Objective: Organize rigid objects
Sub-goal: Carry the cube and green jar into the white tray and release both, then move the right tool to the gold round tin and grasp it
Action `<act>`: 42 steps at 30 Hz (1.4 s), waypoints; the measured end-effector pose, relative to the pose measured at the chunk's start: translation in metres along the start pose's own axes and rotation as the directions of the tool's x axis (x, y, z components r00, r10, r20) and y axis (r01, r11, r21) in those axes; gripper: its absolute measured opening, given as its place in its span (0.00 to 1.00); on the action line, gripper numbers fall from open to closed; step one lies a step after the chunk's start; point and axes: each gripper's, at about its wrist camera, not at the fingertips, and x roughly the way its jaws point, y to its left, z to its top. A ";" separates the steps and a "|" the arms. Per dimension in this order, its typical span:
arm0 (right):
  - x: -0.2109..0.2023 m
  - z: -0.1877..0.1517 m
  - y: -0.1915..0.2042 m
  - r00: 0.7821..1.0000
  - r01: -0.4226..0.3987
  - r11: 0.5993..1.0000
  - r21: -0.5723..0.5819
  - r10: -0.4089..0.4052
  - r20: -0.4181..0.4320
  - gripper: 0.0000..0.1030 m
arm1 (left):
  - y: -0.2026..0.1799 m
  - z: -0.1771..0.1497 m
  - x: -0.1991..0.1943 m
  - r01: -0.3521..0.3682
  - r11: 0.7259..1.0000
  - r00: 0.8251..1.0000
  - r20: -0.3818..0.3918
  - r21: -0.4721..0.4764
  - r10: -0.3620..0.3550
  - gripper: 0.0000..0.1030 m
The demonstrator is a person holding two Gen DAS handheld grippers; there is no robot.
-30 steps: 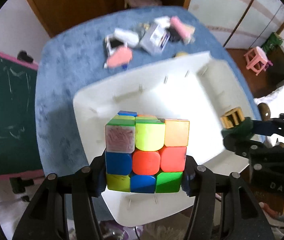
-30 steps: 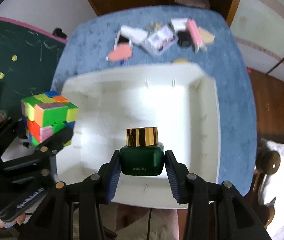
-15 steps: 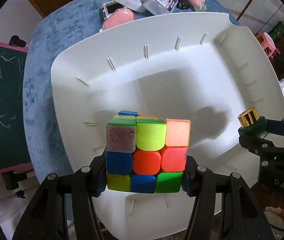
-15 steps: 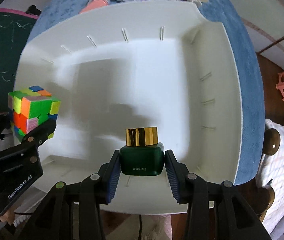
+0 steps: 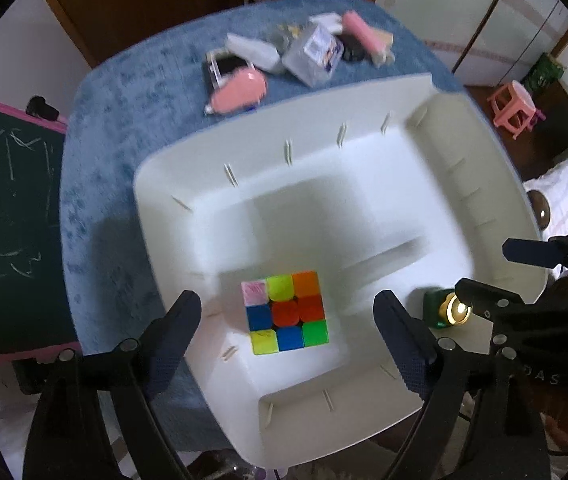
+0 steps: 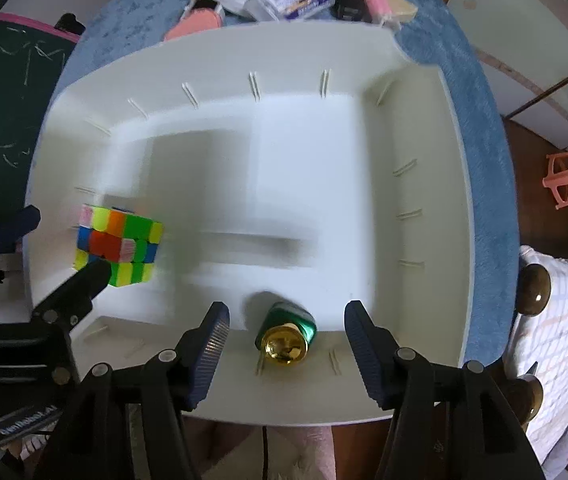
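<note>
Both wrist views look steeply down, close above the white plastic tray [image 5: 484, 184] [image 6: 456, 160], facing its far edge; left view over the near-left corner, right over the near edge. Shared: tray interior.

place: home | cues: chalkboard [image 5: 8, 220], pink toy stool [image 5: 514, 108], wooden door [image 5: 188, 0]

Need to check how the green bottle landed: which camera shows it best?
The right wrist view: the green bottle sits centred between the open jaws, gold cap toward the camera. The left wrist view shows only its cap and a green sliver, partly behind the right gripper.
</note>
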 end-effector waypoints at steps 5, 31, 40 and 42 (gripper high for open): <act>-0.020 -0.005 -0.008 0.999 -0.045 0.999 0.027 0.044 0.029 0.59 | 0.011 0.010 -0.020 0.014 1.000 0.999 0.050 -0.009 -0.014 0.87; -0.139 0.031 -0.062 0.953 -0.106 0.989 0.098 0.073 0.293 0.59 | 0.007 0.071 -0.135 -0.002 1.000 0.924 0.382 0.006 0.000 0.92; -0.147 0.068 -0.086 0.946 -0.121 0.985 0.120 0.078 0.316 0.59 | -0.007 0.124 -0.130 -0.082 0.996 0.905 0.422 0.037 0.059 0.92; -0.142 0.080 -0.091 0.949 -0.121 0.984 0.128 0.077 0.306 0.59 | -0.009 0.135 -0.125 -0.091 0.995 0.903 0.425 0.041 0.065 0.92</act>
